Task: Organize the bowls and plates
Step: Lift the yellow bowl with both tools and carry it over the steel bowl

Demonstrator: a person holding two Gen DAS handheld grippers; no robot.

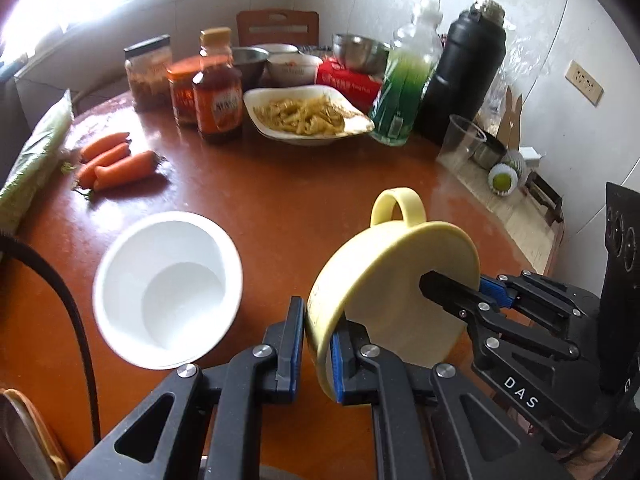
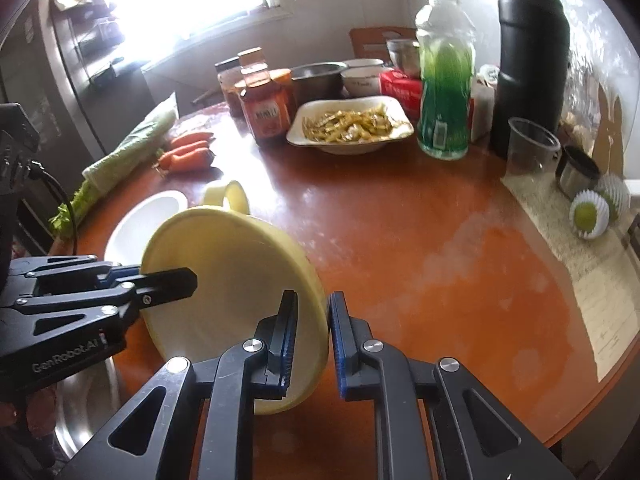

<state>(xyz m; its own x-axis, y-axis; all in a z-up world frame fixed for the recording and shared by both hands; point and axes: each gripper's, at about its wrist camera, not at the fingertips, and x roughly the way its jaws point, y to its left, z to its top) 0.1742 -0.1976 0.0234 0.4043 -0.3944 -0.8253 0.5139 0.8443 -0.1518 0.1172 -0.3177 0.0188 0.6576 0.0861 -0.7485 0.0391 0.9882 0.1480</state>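
Left hand-held gripper clamped on the rim of the yellow bowl, one finger outside the wall, the other inside. Right hand-held gripper gripping the opposite rim of the same bowl the same way, wall pinched between the blue pads. Bowl raised above the table, tipped steeply so its opening faces the right side, loop handle pointing away toward the far end. Seen from the right wrist, the pale inside of the bowl wide open to the camera, with the left gripper's finger lying across its near-left rim.

White bowl upright on the table just left of the yellow one, apart from it, nothing visible inside. Beyond it, three carrots lying side by side, next to a bagged green vegetable at the table's left edge.

Farther back, a white dish of yellowish food near the middle, flanked on the left by an orange-labelled bottle and two jars, on the right by a green bottle and a tall black flask. Behind those, steel bowls and a red box. Clear plastic cup and a net-wrapped fruit at the right edge.
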